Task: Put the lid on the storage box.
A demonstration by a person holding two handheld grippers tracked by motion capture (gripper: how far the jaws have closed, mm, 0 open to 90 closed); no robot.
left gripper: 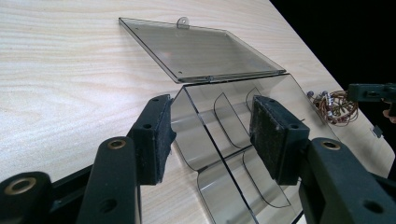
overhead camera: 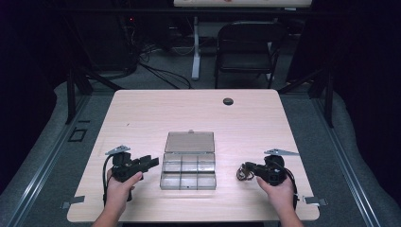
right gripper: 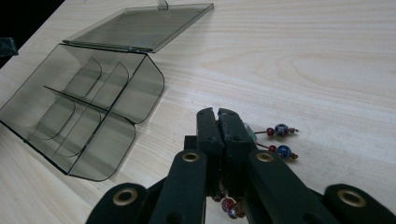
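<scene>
high view: a clear compartment box (overhead camera: 188,170) is seen mid-table (overhead camera: 142,113), its lid (overhead camera: 189,141) laid flat open behind it. just left of the box, the left gripper (overhead camera: 150,162) is held with jaws apart, nothing between them. right of the box, the right gripper (overhead camera: 248,167) is clamped on a beaded wire bundle (overhead camera: 243,172); the bundle is largely hidden by the jaws in the right gripper view, with loose beads (right gripper: 280,130) protruding.

Light wood tabletop (overhead camera: 142,118), open smoky compartment box (overhead camera: 188,170) at centre, beaded wire bundle (overhead camera: 243,172) right of box
</scene>
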